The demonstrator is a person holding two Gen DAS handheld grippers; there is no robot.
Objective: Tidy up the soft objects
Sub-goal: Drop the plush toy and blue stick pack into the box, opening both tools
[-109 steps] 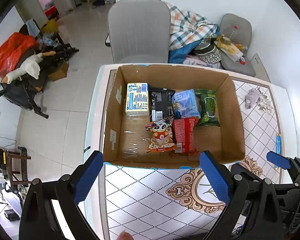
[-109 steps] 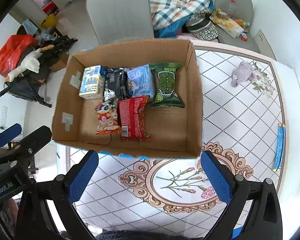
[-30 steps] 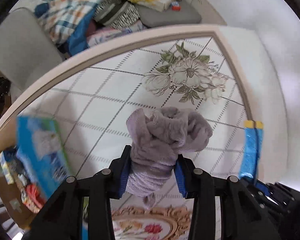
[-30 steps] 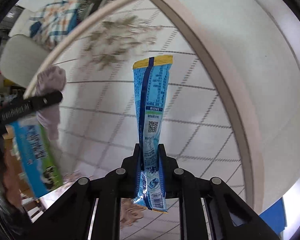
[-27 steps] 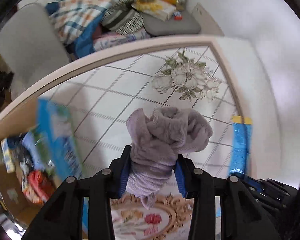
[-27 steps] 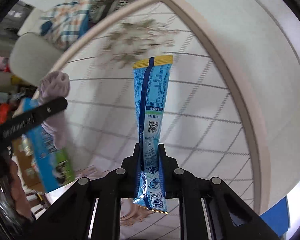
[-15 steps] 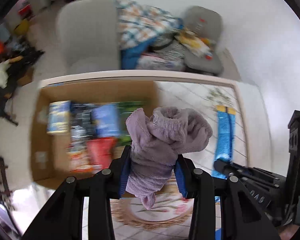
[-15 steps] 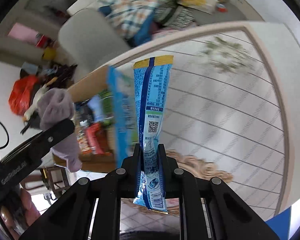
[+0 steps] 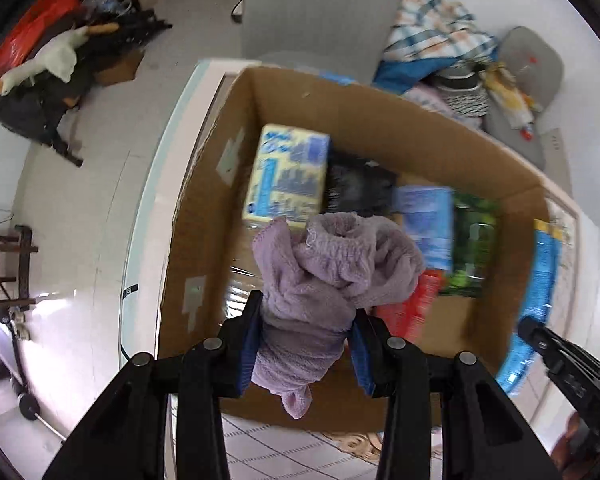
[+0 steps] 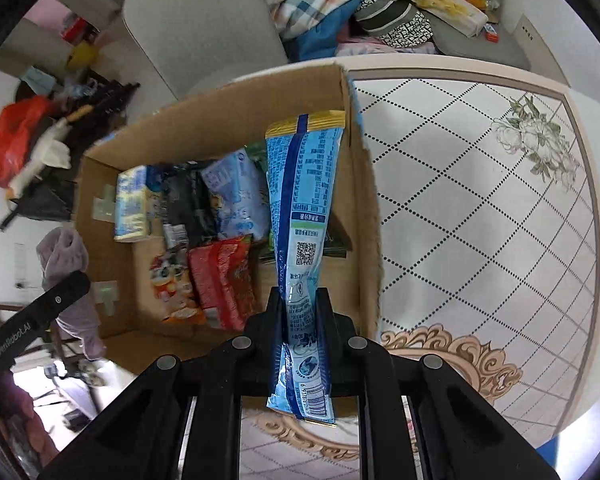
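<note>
Two grippers, each pinching one thing: the left gripper [image 9: 306, 338] clamps a purple cloth [image 9: 328, 276] above the near left of a cardboard box [image 10: 364, 216]; the right gripper [image 10: 300, 312] squeezes a blue packet [image 10: 304, 216] above the box's right wall; six packets [image 10: 220, 284] lie inside, blurred in the left view, one partly hidden behind the blue packet; a patterned table [image 10: 480, 220] carries the box; a grey chair [image 10: 196, 24] and piled clothes [image 10: 320, 4] stand beyond.

Box packets [image 9: 428, 232] blurred — purple cloth [image 9: 332, 280] hides some
</note>
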